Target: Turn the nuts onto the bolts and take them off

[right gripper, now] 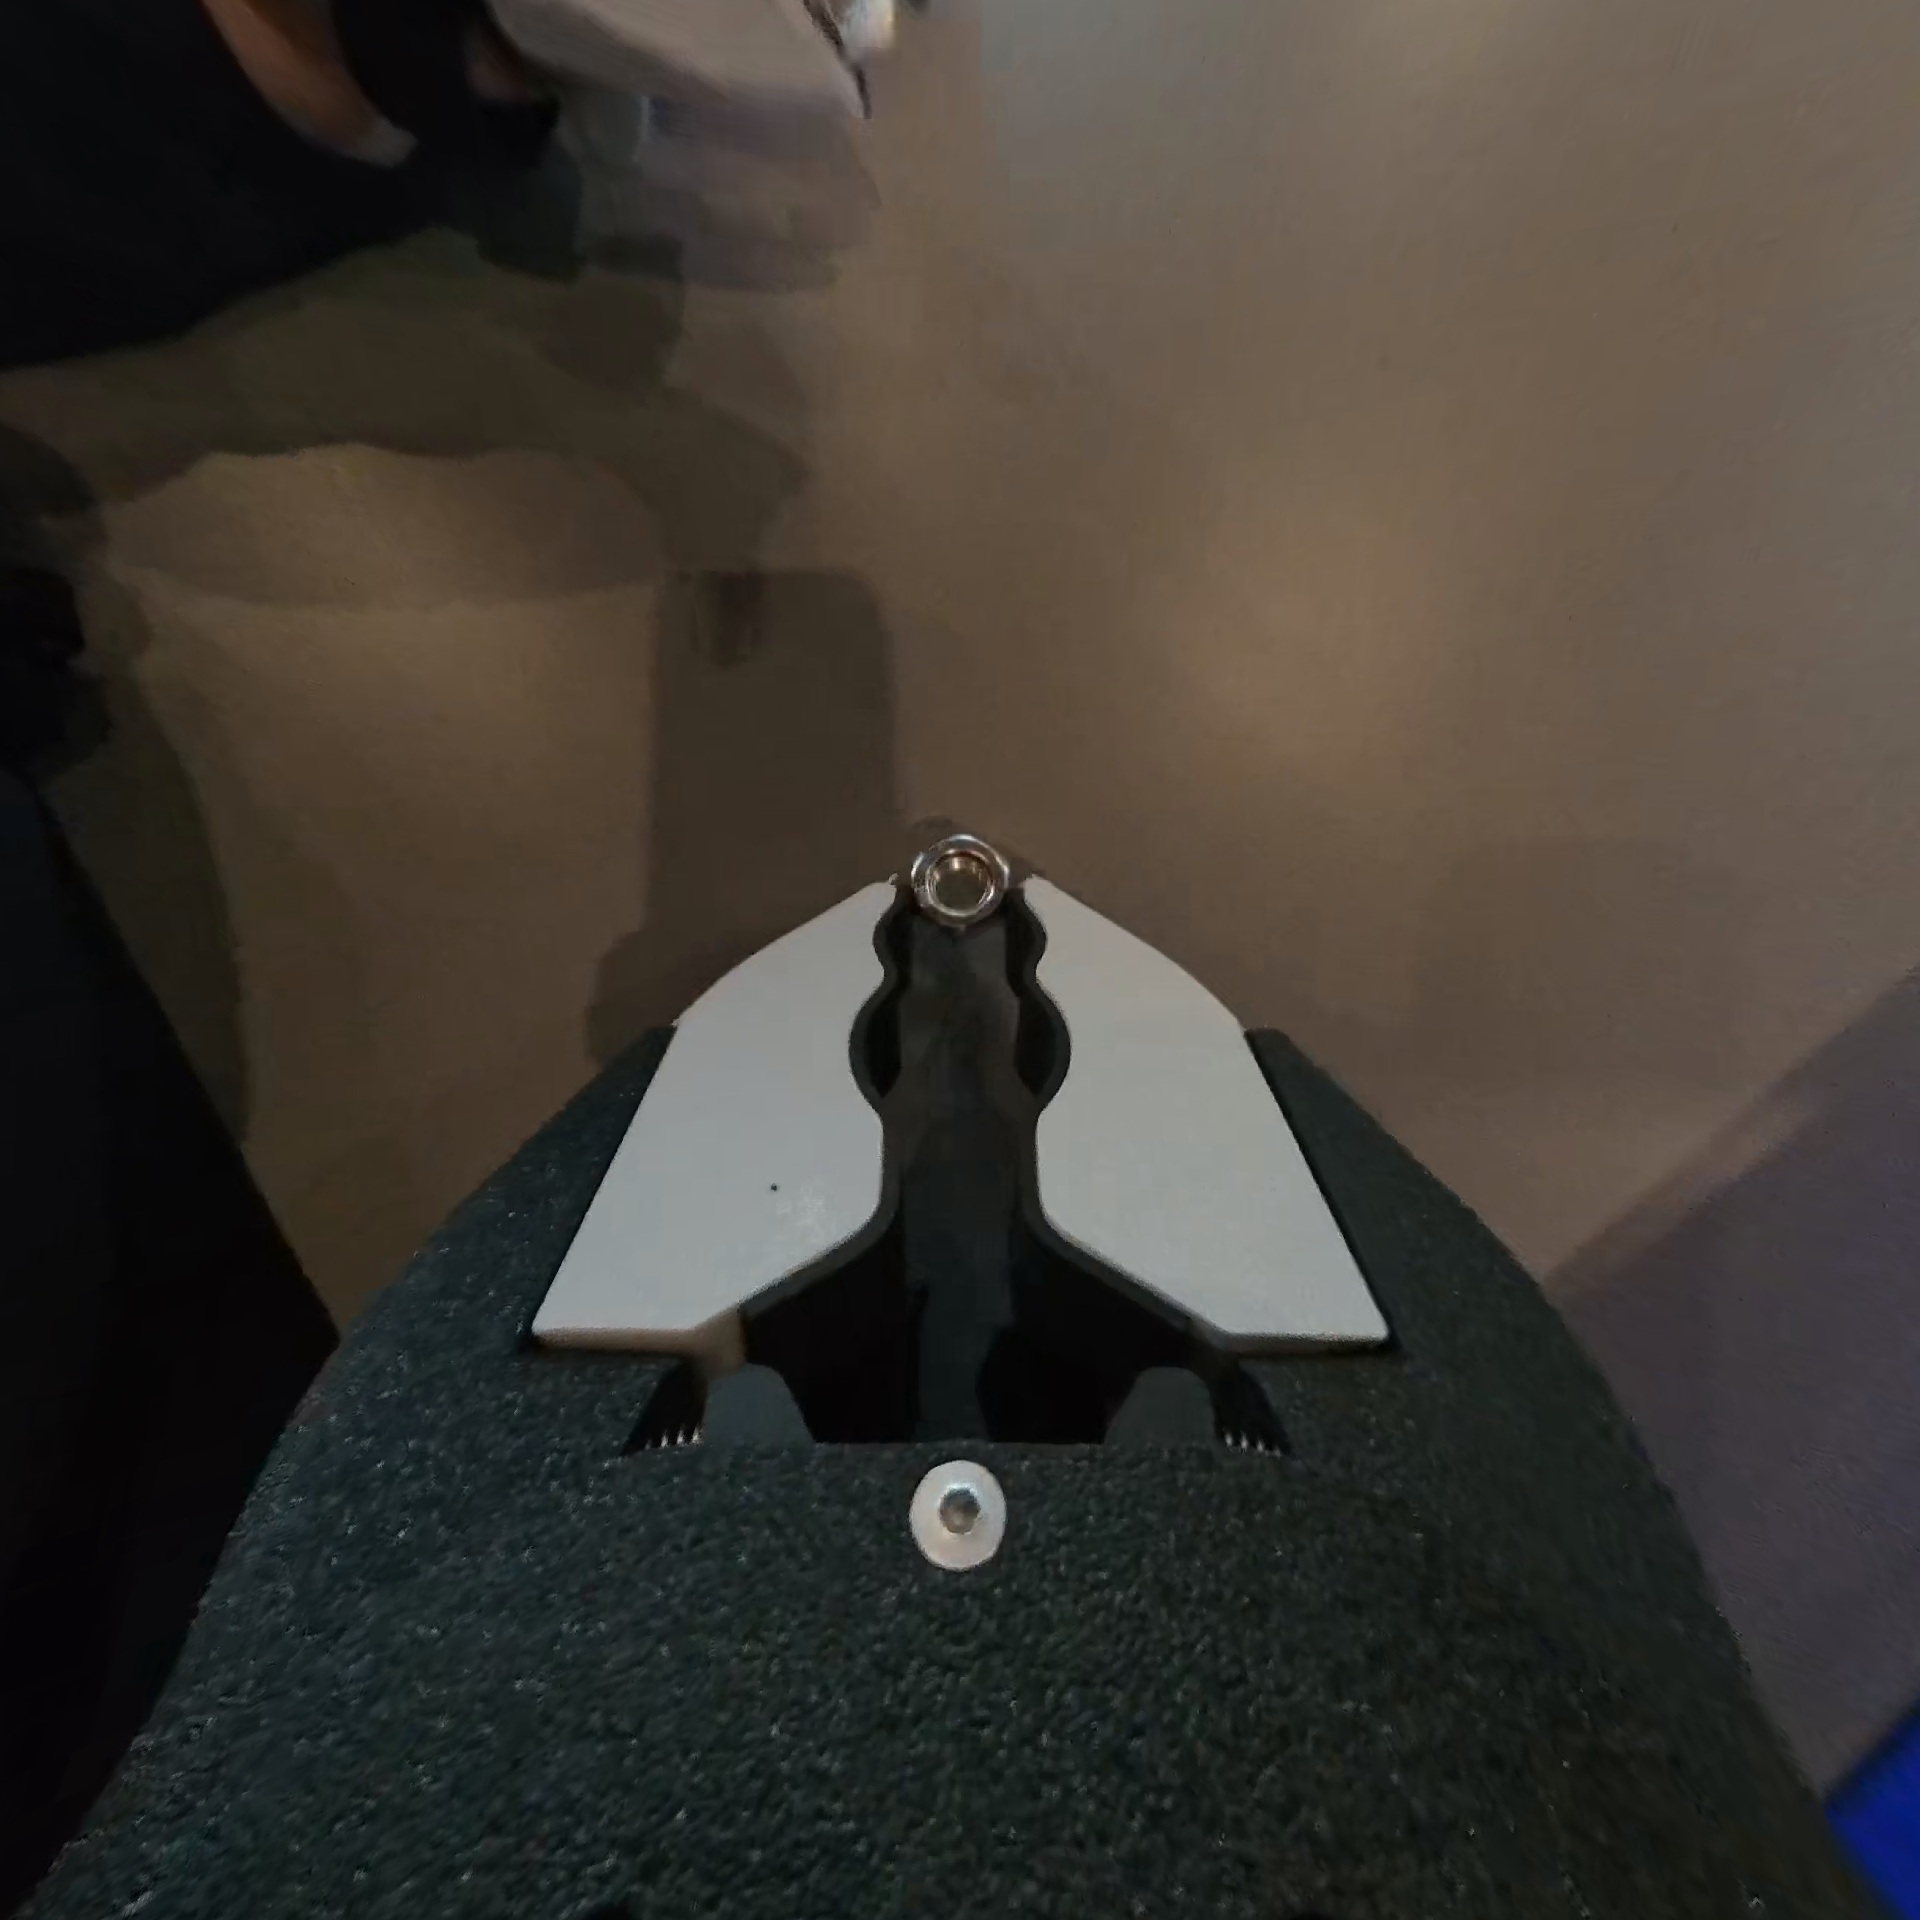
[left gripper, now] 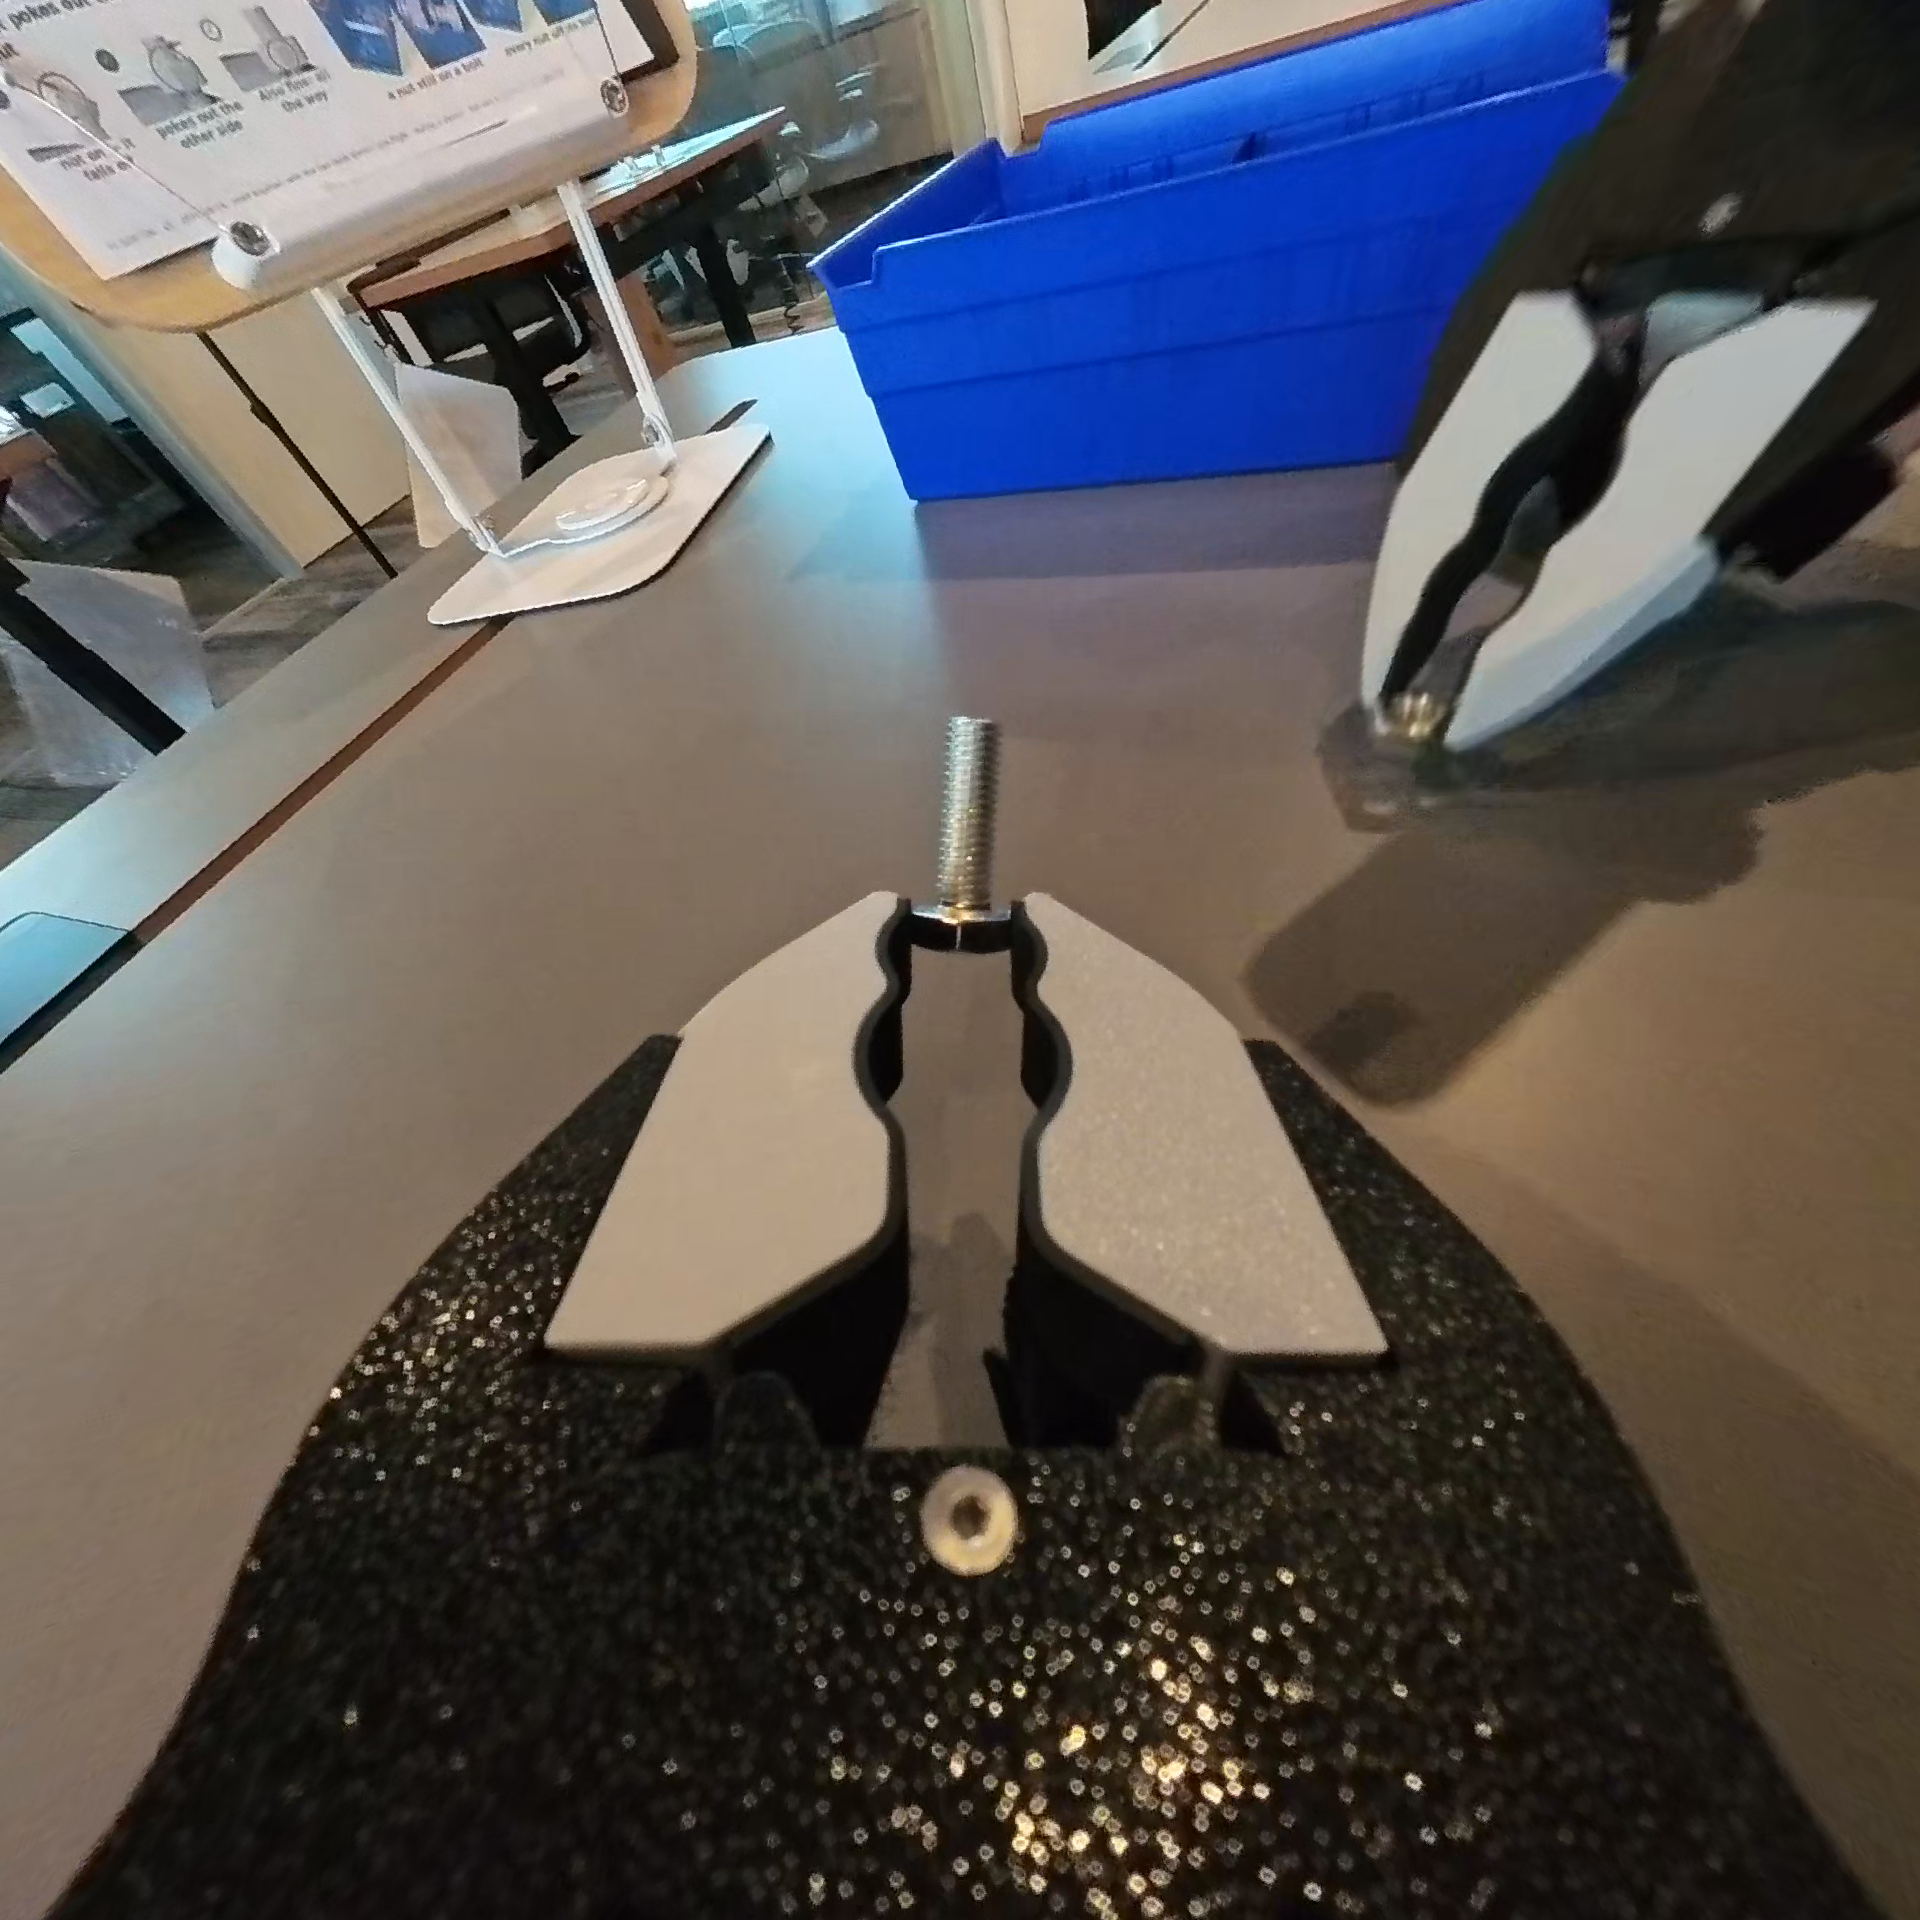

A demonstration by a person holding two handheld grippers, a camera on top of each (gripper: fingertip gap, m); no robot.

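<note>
My left gripper point(left gripper: 958, 925) is shut on the head of a silver bolt point(left gripper: 968, 805), whose threaded shank points up and away above the grey table point(left gripper: 623, 935). My right gripper point(right gripper: 958, 885) is shut on a small silver nut point(right gripper: 956, 883) held at its fingertips, the hole facing the camera. In the left wrist view the right gripper point(left gripper: 1408, 717) shows at the right, pointing down with the nut point(left gripper: 1408, 713) at its tips just above the table, apart from the bolt. The left gripper shows blurred at the top left of the right wrist view point(right gripper: 727, 94).
A blue plastic bin point(left gripper: 1143, 343) stands at the back of the table. A clear stand with a printed sheet point(left gripper: 312, 135) sits on a white base point(left gripper: 603, 540) at the back left. The table's left edge point(left gripper: 260, 769) drops toward the floor. About 15 centimeters separates my left fingertips from my right.
</note>
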